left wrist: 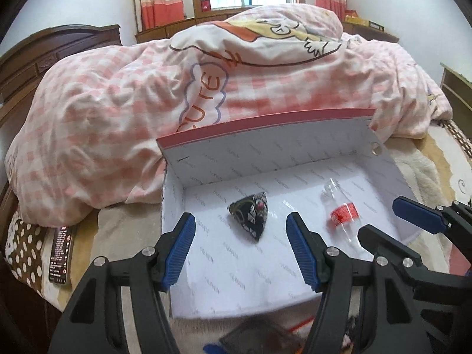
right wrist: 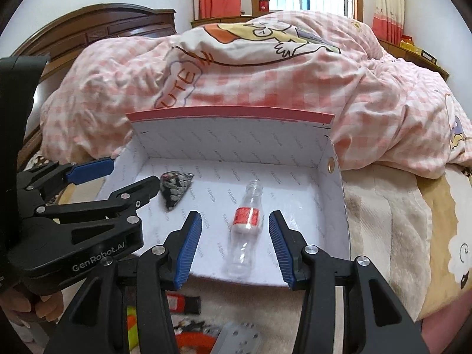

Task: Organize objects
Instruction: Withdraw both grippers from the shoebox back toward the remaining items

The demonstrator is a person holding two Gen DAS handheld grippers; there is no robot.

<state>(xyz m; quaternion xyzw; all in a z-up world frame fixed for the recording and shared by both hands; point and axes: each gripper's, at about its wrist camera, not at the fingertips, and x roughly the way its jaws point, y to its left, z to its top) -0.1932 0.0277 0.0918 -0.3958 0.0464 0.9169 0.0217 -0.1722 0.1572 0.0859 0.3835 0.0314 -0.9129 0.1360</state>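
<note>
Two items in white box [right wrist: 333,194]: bottle [right wrist: 244,230] below empty, parted right tongs [right wrist: 236,246]; patterned pouch [left wrist: 250,216] beyond empty, parted left tongs [left wrist: 240,250].

Along the bottom edge of the left wrist view we are losing a blurred dark flat thing [left wrist: 253,337] between the gripper arms; we cannot tell what it is. In the right wrist view we are seeing a red and black item [right wrist: 183,303], a yellow-green piece [right wrist: 132,327] and a grey drilled plate [right wrist: 239,339], all blurred and partly covered by black arms. The bottle [left wrist: 342,215] is getting its base hidden behind a black finger.
</note>
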